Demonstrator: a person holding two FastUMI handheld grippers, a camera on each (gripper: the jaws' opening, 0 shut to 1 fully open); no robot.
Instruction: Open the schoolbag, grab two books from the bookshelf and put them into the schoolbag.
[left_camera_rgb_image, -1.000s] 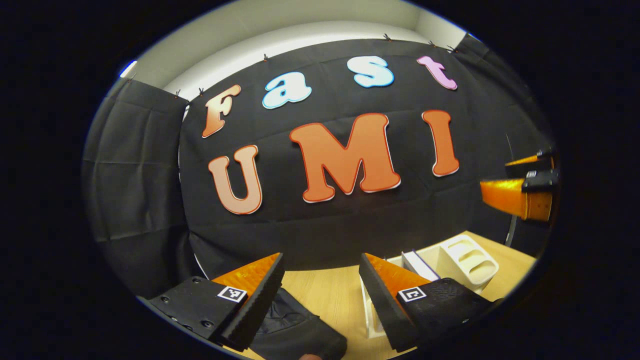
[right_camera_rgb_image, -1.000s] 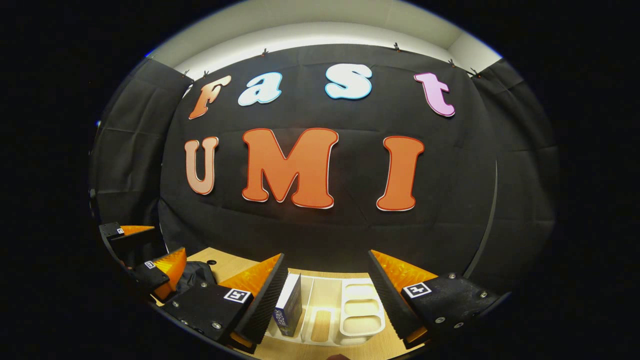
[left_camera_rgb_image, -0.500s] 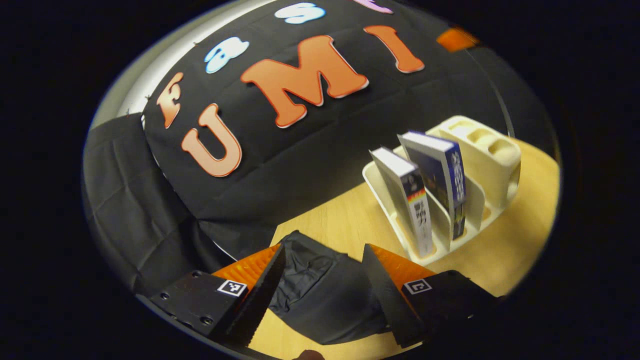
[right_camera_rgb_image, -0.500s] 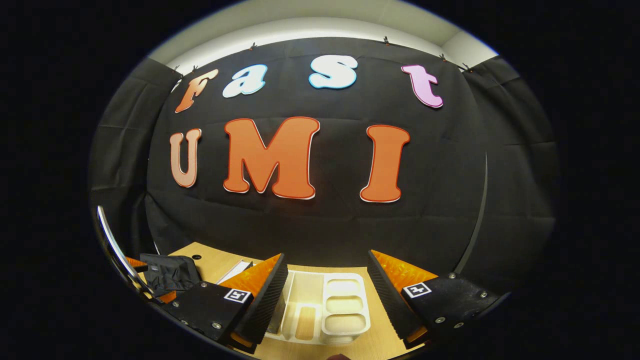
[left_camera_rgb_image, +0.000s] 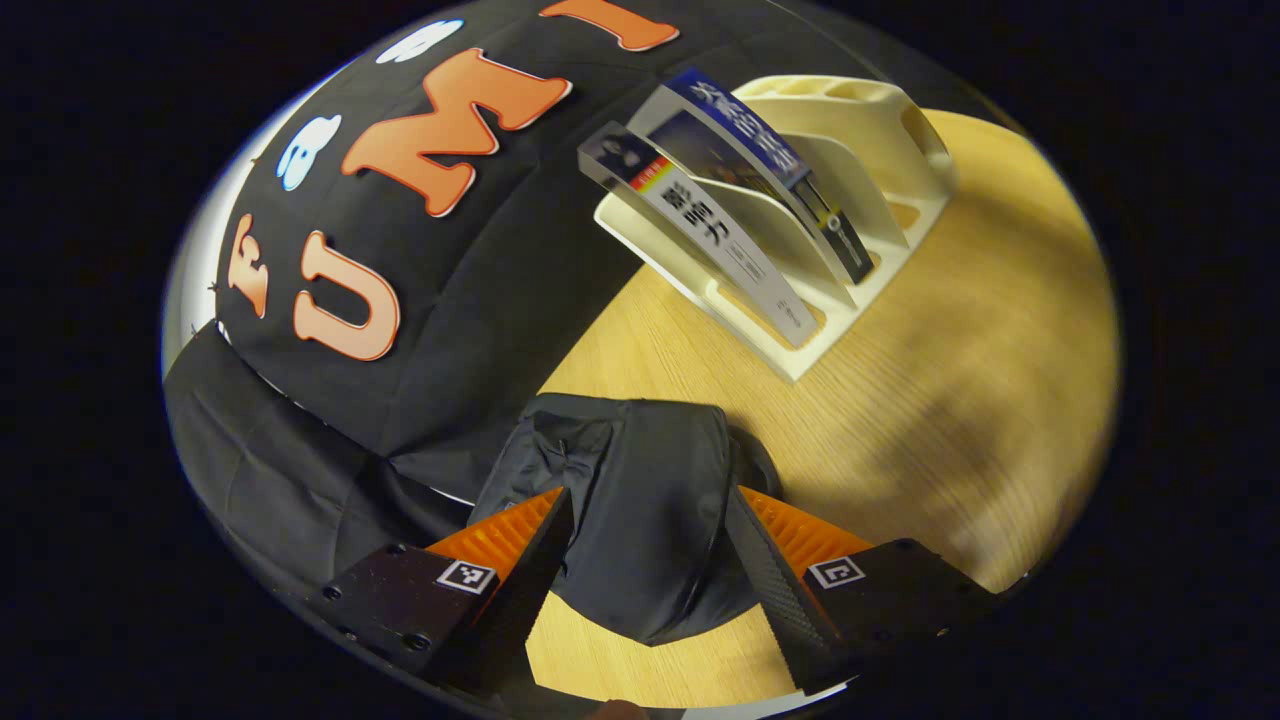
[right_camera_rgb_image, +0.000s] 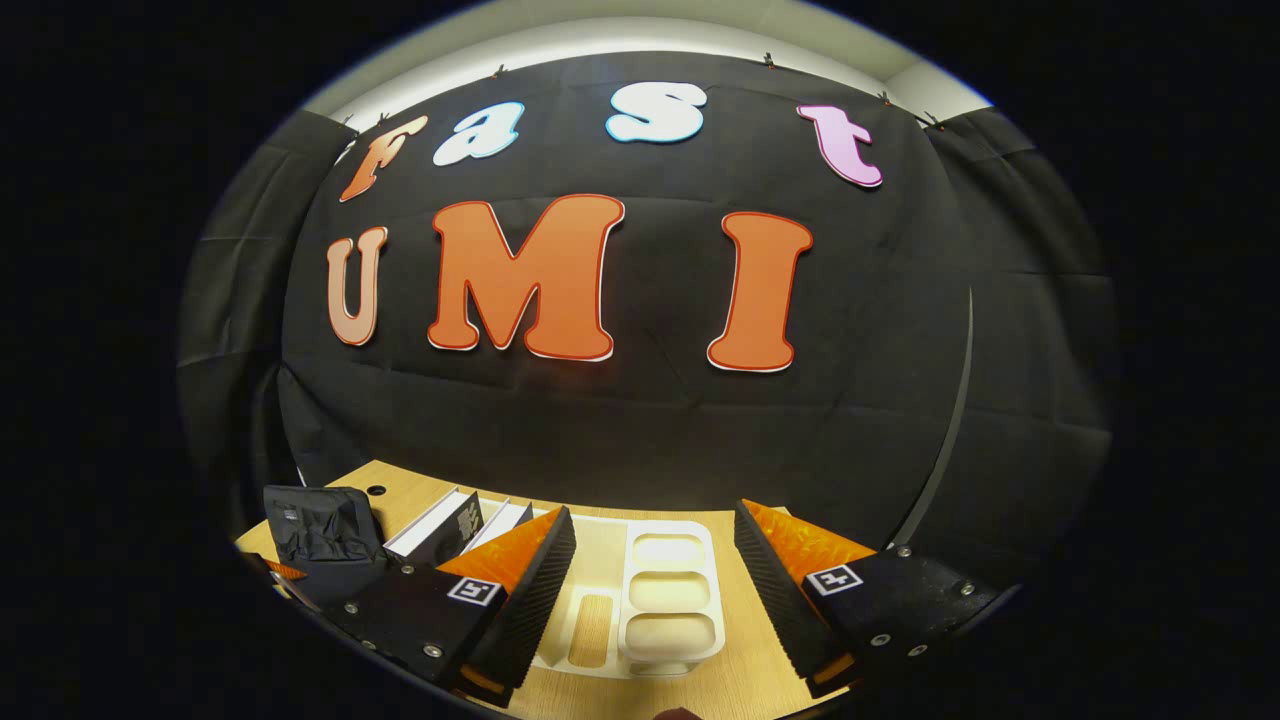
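My left gripper (left_camera_rgb_image: 648, 560) hangs open, the black schoolbag (left_camera_rgb_image: 640, 510) between its fingers. My right gripper (right_camera_rgb_image: 655, 590) gapes above the white bookshelf (right_camera_rgb_image: 665, 600), two books (right_camera_rgb_image: 470, 522) left.

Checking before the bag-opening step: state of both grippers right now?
Left gripper: open, holding nothing, jaws either side of the black schoolbag.
Right gripper: open, holding nothing, above the white bookshelf.

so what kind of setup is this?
Likely a staged recording booth, not a home: black cloth wall, one wooden table holding a white bookshelf with two books, and a black schoolbag.
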